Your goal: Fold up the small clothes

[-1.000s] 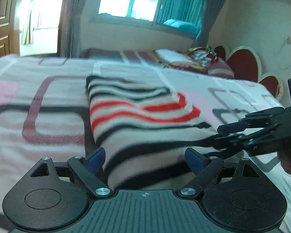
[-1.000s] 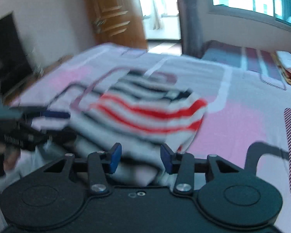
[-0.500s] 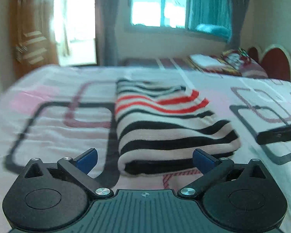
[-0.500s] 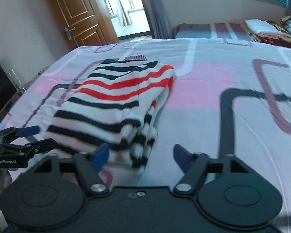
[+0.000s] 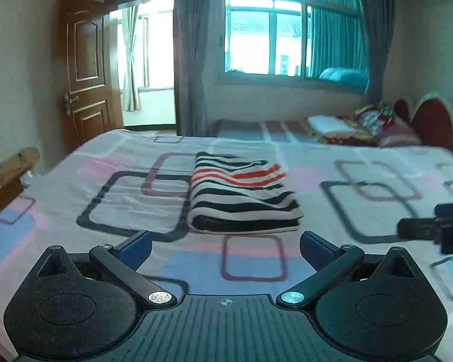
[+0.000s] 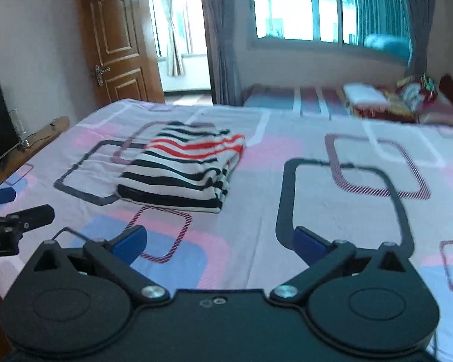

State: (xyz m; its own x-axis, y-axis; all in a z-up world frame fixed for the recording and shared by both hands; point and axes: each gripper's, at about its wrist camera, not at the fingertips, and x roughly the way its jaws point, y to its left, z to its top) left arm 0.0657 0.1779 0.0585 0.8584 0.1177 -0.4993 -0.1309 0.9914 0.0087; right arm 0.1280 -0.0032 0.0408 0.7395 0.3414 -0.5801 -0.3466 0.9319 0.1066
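Lying apparently square-edged on the bedsheet [image 5: 256,271], the folded striped garment [image 5: 241,199] sits apart from both released hand-held grippers [image 5: 225,249] [image 6: 219,242].

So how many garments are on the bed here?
1: a folded striped garment on the patterned sheet, ahead of both open grippers. More could lie outside the views.

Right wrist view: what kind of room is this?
Most likely a home bedroom. A bed with a patterned sheet carries the folded striped garment; pillows lie by the curtained window, and a wooden door stands open.
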